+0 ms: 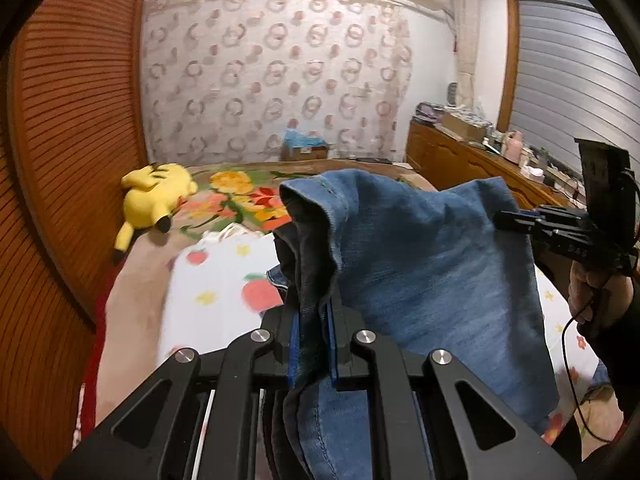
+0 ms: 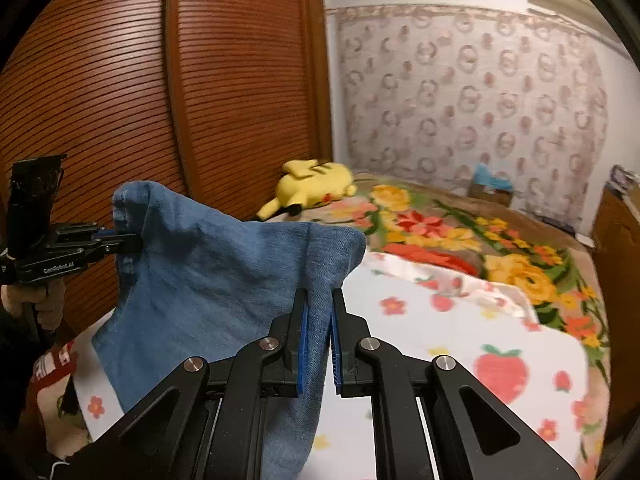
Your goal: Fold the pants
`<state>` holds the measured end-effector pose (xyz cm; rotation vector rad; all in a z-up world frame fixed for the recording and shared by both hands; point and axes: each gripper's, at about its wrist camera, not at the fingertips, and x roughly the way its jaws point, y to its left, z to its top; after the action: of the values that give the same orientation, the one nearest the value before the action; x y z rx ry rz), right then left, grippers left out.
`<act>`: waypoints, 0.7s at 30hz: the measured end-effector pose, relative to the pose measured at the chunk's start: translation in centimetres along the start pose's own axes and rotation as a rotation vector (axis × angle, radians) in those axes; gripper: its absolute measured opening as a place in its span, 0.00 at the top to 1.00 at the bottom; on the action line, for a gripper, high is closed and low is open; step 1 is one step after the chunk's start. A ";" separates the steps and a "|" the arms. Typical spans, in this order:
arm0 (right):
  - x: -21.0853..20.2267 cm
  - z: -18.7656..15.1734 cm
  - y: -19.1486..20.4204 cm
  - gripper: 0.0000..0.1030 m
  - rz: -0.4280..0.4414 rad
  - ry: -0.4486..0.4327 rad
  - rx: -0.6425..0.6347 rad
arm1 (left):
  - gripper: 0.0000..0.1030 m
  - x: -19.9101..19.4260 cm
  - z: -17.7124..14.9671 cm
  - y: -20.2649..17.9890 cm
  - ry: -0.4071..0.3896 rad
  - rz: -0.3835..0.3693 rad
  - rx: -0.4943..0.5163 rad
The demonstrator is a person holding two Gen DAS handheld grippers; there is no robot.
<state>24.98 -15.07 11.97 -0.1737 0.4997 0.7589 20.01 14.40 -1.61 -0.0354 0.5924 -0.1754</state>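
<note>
- Pants (image 1: 420, 264), blue denim, held up above the bed between both tongs, spread as a hanging panel with the top edge sagging between the two grips.
- Left tongs (image 1: 314, 344) clamped on a bunched fold of the pants at the near left, blue pads pressed against the denim; darker inner fabric spilling down between the black linkage arms.
- Right tongs (image 2: 318, 340) closed on the opposite edge of the pants, a strip of denim pinched between the blue pads and trailing down toward the camera.
- In the left wrist view, right tongs (image 1: 516, 220) seen from the side at the right, biting the pants edge; hand on the grip below, a black cable hanging beside it.
- In the right wrist view, left tongs (image 2: 136, 240) seen at the left, gripping the raised corner near the hem.
- Below the pants, white sheet (image 2: 440, 344) with strawberry and flower print lying on the bed.
- Further off, floral blanket (image 2: 460, 240) in orange, yellow and green covering the far part of the bed.
- Yellow plush toy (image 1: 154, 196) lying at the far left of the bed, just beside the slatted wooden wardrobe (image 2: 120, 80).
- Patterned curtain (image 1: 276, 72) across the far wall; wooden dresser (image 1: 460, 156) with clutter on top at the far right.
</note>
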 end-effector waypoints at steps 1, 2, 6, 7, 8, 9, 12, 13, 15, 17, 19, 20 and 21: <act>-0.2 -0.2 -0.4 0.91 -0.013 0.001 0.010 | 0.88 0.5 0.3 -0.4 0.001 -0.004 0.008; -0.3 -0.4 -0.9 0.91 -0.027 0.006 0.020 | 0.88 1.3 0.6 -0.9 0.007 -0.005 0.019; 1.9 -1.4 -1.8 0.91 -0.059 0.079 0.055 | 0.88 5.3 1.1 -1.6 0.069 -0.004 0.029; 2.8 -1.8 -2.1 0.91 -0.062 0.099 0.064 | 0.88 6.7 1.0 -1.4 0.094 -0.002 0.025; 3.7 -2.0 -2.4 0.90 -0.064 0.116 0.069 | 0.88 7.2 0.7 -1.5 0.110 -0.001 0.020; 4.5 -2.4 -2.7 0.90 -0.066 0.133 0.077 | 0.88 8.1 0.5 -1.3 0.133 0.001 0.014; 6.7 -3.0 -3.2 0.88 -0.072 0.180 0.094 | 0.87 9.4 -0.2 -1.1 0.173 0.010 0.011; 7.4 -3.2 -3.3 0.85 -0.080 0.194 0.097 | 0.87 9.4 -0.3 -1.1 0.176 0.013 0.008; 8.1 -3.0 -3.5 0.82 -0.084 0.202 0.094 | 0.87 9.2 -0.4 -0.9 0.177 0.016 -0.007; 8.5 -2.2 -3.7 0.78 -0.097 0.199 0.095 | 0.79 8.8 -0.4 -0.7 0.170 0.024 -0.022; 8.7 -1.8 -3.8 0.75 -0.111 0.186 0.093 | 0.66 8.4 -0.2 -0.8 0.163 0.036 -0.022; 8.2 -1.6 -4.2 0.74 -0.127 0.175 0.089 | 0.61 8.3 0.0 -1.0 0.158 0.034 -0.020; 8.3 -1.3 -4.4 0.74 -0.140 0.162 0.085 | 0.55 8.1 0.2 -1.2 0.148 0.021 -0.018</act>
<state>32.67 -13.52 6.63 -0.1895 0.6653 0.5880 26.54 11.79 -5.80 -0.0337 0.7422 -0.1529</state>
